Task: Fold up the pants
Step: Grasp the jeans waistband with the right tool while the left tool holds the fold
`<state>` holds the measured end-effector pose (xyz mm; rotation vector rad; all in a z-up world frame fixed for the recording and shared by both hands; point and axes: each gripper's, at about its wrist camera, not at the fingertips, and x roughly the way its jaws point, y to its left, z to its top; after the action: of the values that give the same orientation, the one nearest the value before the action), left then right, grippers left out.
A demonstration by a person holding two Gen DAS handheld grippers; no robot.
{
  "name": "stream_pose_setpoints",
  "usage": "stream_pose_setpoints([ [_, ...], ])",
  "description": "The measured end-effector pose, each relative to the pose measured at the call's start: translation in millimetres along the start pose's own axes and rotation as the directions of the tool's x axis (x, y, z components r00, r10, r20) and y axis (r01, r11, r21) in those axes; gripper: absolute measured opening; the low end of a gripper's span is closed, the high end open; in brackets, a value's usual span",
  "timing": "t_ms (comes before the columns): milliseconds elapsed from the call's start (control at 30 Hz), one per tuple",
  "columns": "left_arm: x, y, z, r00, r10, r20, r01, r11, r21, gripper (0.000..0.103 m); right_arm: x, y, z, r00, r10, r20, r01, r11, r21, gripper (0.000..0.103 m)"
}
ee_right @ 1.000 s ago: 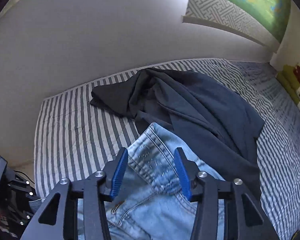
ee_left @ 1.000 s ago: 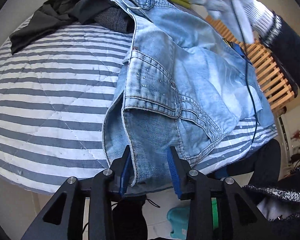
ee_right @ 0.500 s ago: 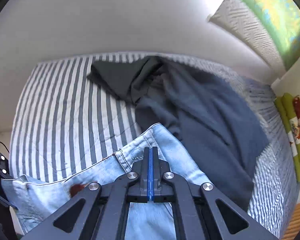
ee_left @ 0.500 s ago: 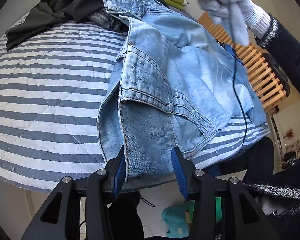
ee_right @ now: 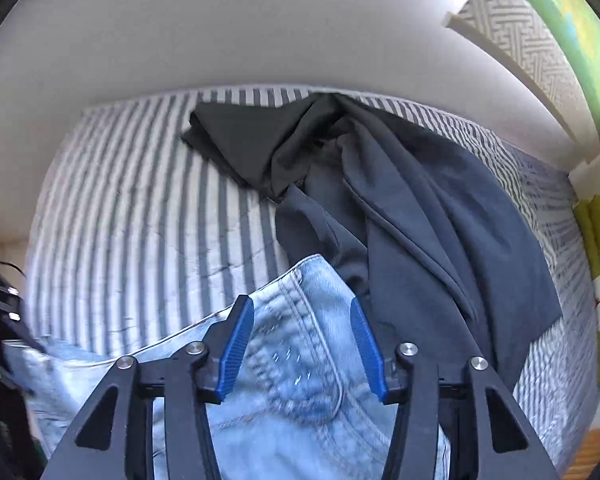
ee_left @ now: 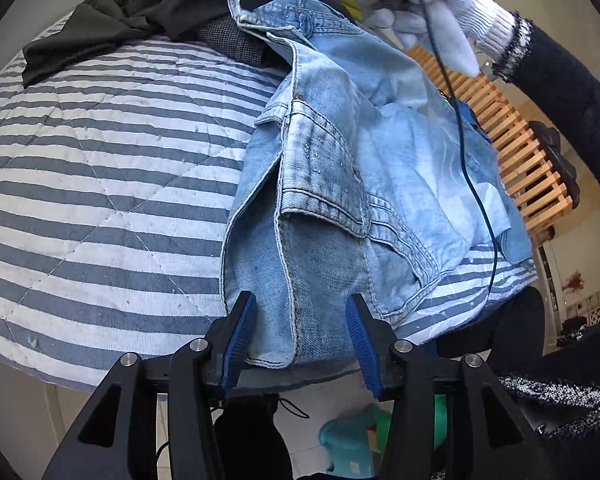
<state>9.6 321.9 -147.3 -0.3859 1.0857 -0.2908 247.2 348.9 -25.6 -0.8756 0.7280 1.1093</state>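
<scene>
Light blue jeans (ee_left: 360, 184) lie folded along the striped bed cover (ee_left: 100, 168), hem end at the near edge. My left gripper (ee_left: 300, 298) is over that hem; its jaws are opening, and the denim between the blue pads is not pinched. In the right wrist view the waistband corner (ee_right: 296, 344) lies between the pads of my right gripper (ee_right: 300, 302), whose jaws are also opening without pressing the cloth. In the left wrist view a white-gloved hand (ee_left: 440, 12) holds the right gripper's body over the waistband at the top.
Dark grey clothes (ee_right: 420, 208) are heaped on the bed beyond the waistband, against a white wall (ee_right: 260, 20). A wooden slatted frame (ee_left: 532, 160) shows right of the jeans. A black cable (ee_left: 472, 184) hangs across them. Green cushions (ee_right: 596, 280) lie at the right.
The left jaws have spread wider around the hem. The right gripper closed fully half a second ago and now stands apart again over the waistband, having rolled and sunk a little.
</scene>
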Motion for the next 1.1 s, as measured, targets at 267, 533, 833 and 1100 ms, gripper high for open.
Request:
stream_pose_setpoints([
  [267,0.2,-8.1,-1.3,1.000,-0.010,-0.005,0.010,1.000,0.011,0.050,-53.6,1.7,-25.1,0.989,-0.042,0.142,0.040,0.999,0.013,0.002],
  [533,5.6,-13.2,1.8,1.000,-0.003,-0.003,0.003,1.000,0.015,0.051,-96.5,-34.5,-47.1,0.981,-0.093,0.173,0.077,0.993,0.094,0.000],
  [833,7.3,-4.4,6.4,1.000,0.003,-0.005,-0.003,1.000,0.016,0.053,-29.9,-36.0,-11.9,0.999,0.017,0.051,-0.019,0.999,0.036,0.045],
  [1100,7.1,-6.7,3.8,1.000,-0.011,-0.024,0.012,0.999,0.034,0.057,-31.1,-17.2,-25.0,0.994,-0.068,0.091,0.070,0.997,-0.018,0.002],
])
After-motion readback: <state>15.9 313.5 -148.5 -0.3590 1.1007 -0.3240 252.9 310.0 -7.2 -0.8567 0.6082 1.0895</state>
